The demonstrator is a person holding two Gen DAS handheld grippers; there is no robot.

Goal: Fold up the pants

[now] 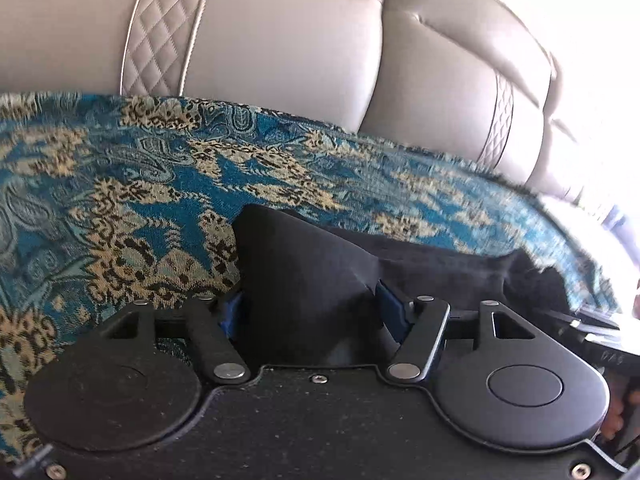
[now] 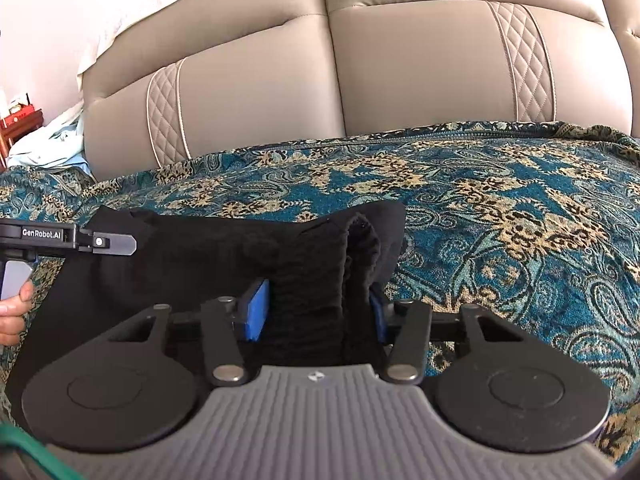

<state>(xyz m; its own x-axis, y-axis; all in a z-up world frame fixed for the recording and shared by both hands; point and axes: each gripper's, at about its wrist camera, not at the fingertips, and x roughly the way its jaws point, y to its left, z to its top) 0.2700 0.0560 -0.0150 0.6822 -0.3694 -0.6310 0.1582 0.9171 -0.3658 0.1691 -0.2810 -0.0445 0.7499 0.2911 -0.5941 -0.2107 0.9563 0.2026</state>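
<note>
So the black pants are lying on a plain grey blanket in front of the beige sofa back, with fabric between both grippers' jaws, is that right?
Not quite: the blanket is not plain grey, it is teal with a tan and black paisley pattern, as the right wrist view shows. The rest holds: the black pants lie before the beige sofa back, with fabric between both grippers' jaws.

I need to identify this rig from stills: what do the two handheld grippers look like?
Both share black linkage arms with silver pivot pins, round black discs and blue finger pads. The left gripper has a flat, speckled black deck; the right gripper has a ribbed grey one. Seen from the side, the left one bears white "GenRobot.AI" lettering.
</note>
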